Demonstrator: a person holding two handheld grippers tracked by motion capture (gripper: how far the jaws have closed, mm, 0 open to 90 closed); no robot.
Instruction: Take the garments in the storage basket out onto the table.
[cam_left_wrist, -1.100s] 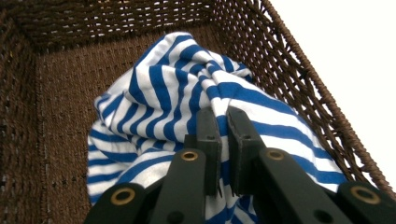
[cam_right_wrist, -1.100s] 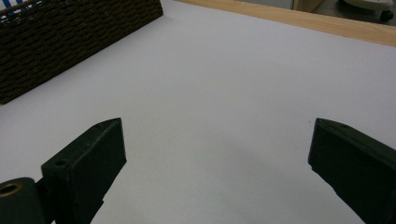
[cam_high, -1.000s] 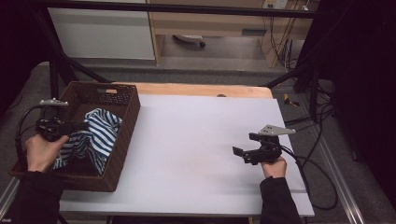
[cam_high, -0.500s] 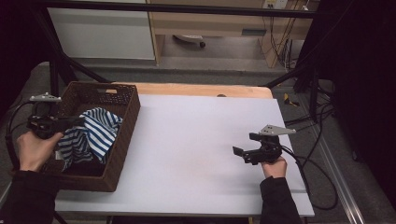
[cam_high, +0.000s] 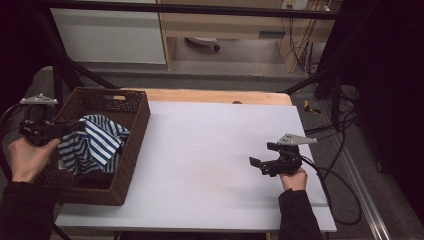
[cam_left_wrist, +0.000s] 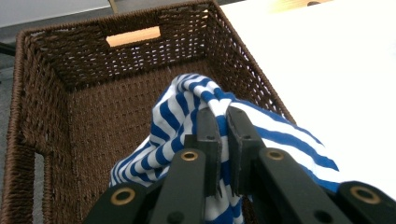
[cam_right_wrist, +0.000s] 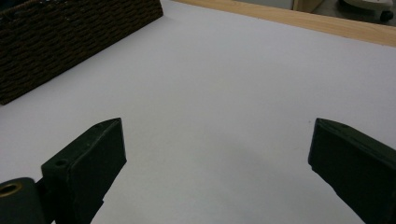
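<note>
Striped cloth (cam_left_wrist: 187, 107) pinched above basket (cam_left_wrist: 65, 70) by left gripper (cam_left_wrist: 223, 122).

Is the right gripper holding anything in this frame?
No: in the right gripper view the right gripper has its fingers spread wide apart, with just bare white table between them.

Both grippers are black, each topped by a grey three-cornered plate. Brass-ringed pivots show on the left gripper (cam_left_wrist: 223, 140). Dark sleeves cover both forearms.

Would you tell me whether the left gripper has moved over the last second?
Yes. The left gripper has drawn back leftward, outside the basket's left rim, clamping the striped cloth.
</note>
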